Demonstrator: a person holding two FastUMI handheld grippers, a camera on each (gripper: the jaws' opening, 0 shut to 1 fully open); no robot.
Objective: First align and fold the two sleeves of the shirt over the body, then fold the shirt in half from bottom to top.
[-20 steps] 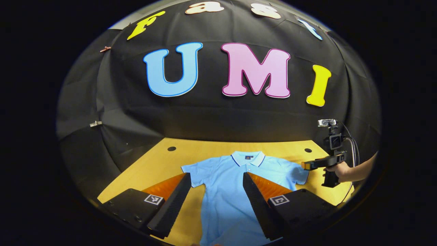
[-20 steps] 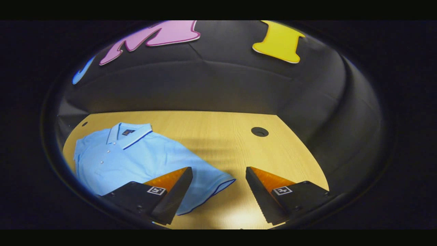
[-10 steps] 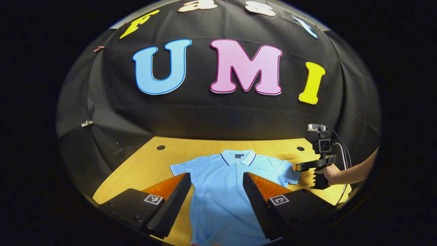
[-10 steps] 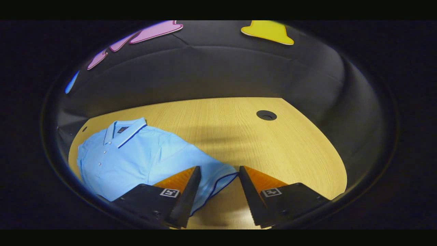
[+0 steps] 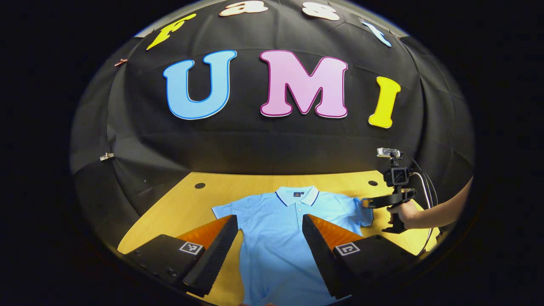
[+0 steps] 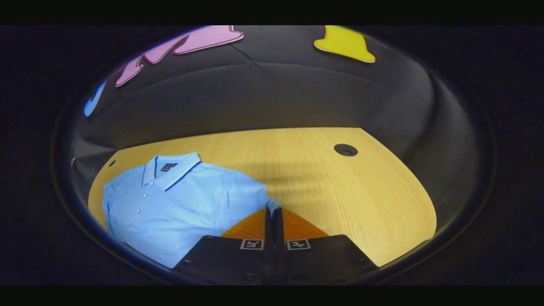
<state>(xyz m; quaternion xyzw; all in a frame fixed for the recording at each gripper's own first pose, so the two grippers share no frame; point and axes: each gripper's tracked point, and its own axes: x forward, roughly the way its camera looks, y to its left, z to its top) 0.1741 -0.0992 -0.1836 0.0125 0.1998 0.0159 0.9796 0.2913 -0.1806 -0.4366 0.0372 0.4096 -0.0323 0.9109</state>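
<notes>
Now the right gripper [image 6: 274, 211] clamps the shirt [image 6: 182, 204] sleeve [image 6: 272, 204] edge — left gripper [image 5: 270, 225] hangs wide apart over the body.

Light blue polo shirt [image 5: 280, 229], flat, face-up, collar far, unfolded
</notes>
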